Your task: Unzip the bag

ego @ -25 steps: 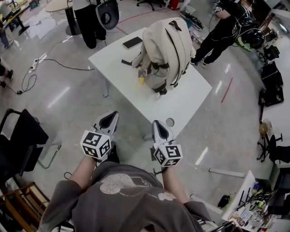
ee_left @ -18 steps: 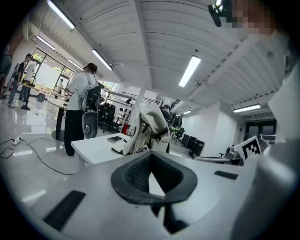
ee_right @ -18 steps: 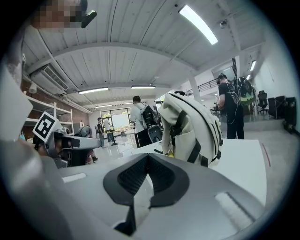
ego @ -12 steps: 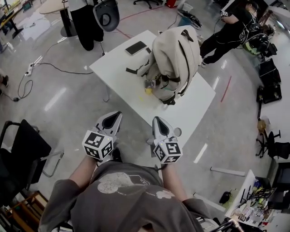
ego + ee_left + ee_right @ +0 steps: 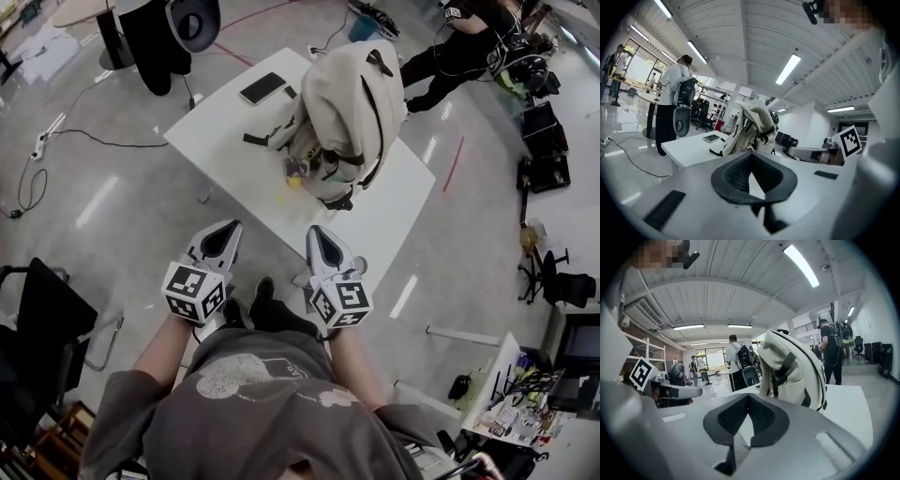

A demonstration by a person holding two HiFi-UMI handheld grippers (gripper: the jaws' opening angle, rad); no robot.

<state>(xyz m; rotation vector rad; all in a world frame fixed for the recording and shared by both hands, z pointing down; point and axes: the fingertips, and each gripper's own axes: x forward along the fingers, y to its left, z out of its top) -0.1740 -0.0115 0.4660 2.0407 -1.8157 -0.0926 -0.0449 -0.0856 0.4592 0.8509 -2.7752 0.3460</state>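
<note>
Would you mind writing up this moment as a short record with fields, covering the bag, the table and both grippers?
bag: cream backpack with dark straps, standing upright on the table
table: white table, backpack near its middle
phone: phone lying flat near the table's far corner, apart from the backpack
left gripper: left gripper with jaws together, nothing between them
right gripper: right gripper with jaws together, nothing between them
contact: neither gripper touches the backpack; both are at the table's near side
zip: too small to tell

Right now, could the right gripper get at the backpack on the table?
Probably not yet: the right gripper, shut and empty, sits short of the backpack, by the table's near edge; nothing blocks the way.
</note>
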